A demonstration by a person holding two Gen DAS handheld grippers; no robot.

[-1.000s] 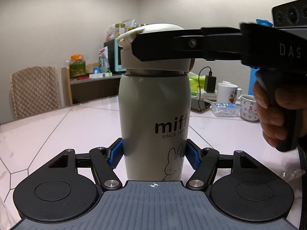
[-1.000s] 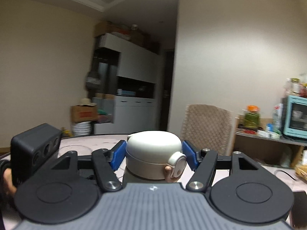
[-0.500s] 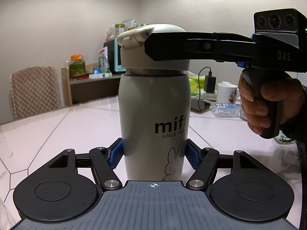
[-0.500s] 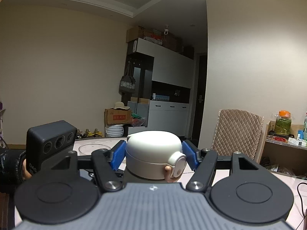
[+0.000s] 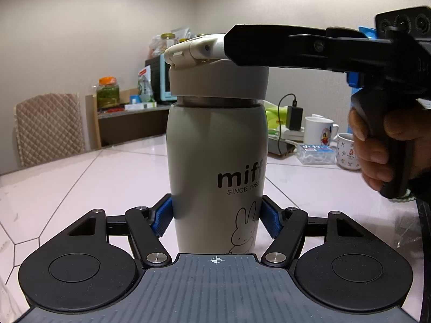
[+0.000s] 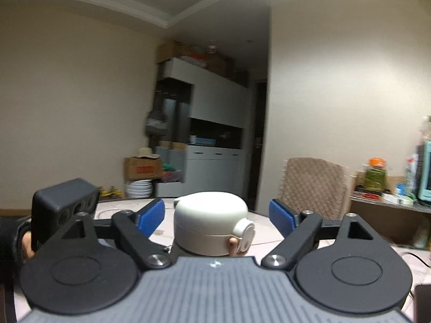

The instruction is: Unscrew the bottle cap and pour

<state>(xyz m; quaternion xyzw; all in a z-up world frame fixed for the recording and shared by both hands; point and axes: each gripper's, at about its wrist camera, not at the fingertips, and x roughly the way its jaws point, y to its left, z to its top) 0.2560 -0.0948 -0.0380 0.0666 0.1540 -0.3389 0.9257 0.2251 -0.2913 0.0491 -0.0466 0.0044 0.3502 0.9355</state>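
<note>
A pale tiled table (image 5: 94,177) carries everything here. On it a grey insulated bottle (image 5: 215,167) printed with a rabbit stands upright, right in front of the left wrist camera. The left gripper (image 5: 216,216) has its jaws closed on the lower part of the bottle, one blue pad pressed to each side. The off-white cap (image 6: 211,223) with its flip latch sits on the bottle's neck, a band of bare metal showing beneath it. The right gripper (image 6: 216,214) reaches in level at cap height; its jaws are opening, and the blue pads (image 6: 150,216) stand clear of the cap on both sides, with the cap between them but untouched. A hand (image 5: 377,156) holds that gripper's grip. Behind on the table are two printed mugs (image 5: 319,134) and a small clear box (image 5: 316,154).
</note>
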